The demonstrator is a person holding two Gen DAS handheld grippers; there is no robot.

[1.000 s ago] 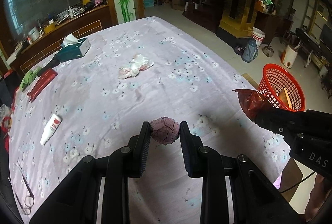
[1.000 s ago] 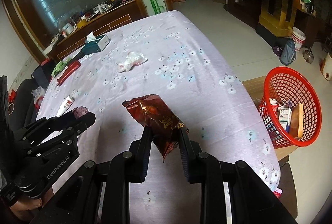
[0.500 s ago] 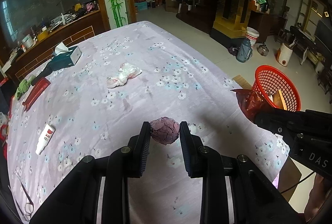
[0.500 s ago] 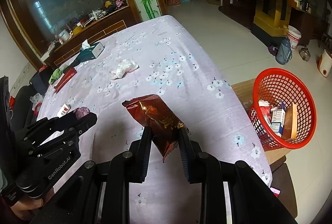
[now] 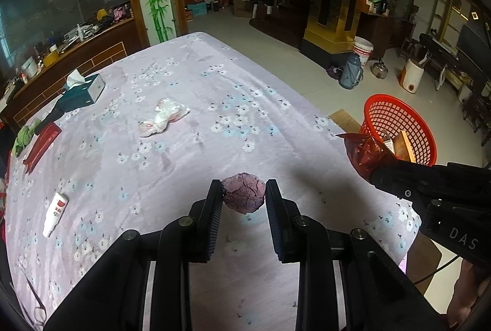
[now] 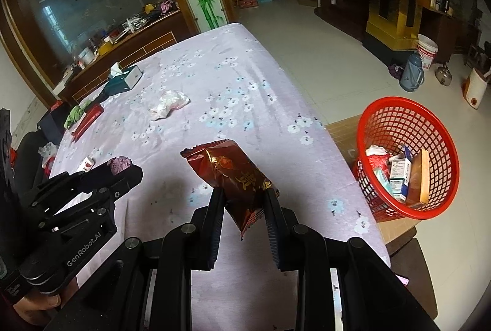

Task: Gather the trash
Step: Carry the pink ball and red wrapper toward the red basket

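- Fingers, left gripper [image 5: 244, 197]: closed onto a crumpled purple paper ball [image 5: 243, 196], one finger pressed to each side; ball held clear above the tabletop [image 5: 196, 104].
- Fingers, right gripper [image 6: 244, 202]: closed onto a dark red snack wrapper [image 6: 230, 176], pinched near its lower end, the sealed top edge sticking up and to the left.
- Red mesh basket [image 6: 408, 156]: off the tabletop's right edge, lower than the surface, on what looks like a low wooden stand; already holds small cartons and bits of paper. Near the right gripper, farther from the left.
- Remaining trash on the tabletop: a crumpled clear plastic bag [image 5: 162, 117] near the middle, well apart from both grippers.
- Other items, left side of the tabletop: tissue box [image 5: 83, 91], flat red packet [image 5: 40, 147], small white tube [image 5: 55, 213]. Whether these count as trash cannot be told.
- Step in hand, as judged: carrying; both pieces gripped and lifted, neither yet over the basket.
- Next move calls for: swinging the right gripper out over the basket mouth and parting its fingers above the opening; then the left likewise. The wrapper is light and could drift, so release low and centred.
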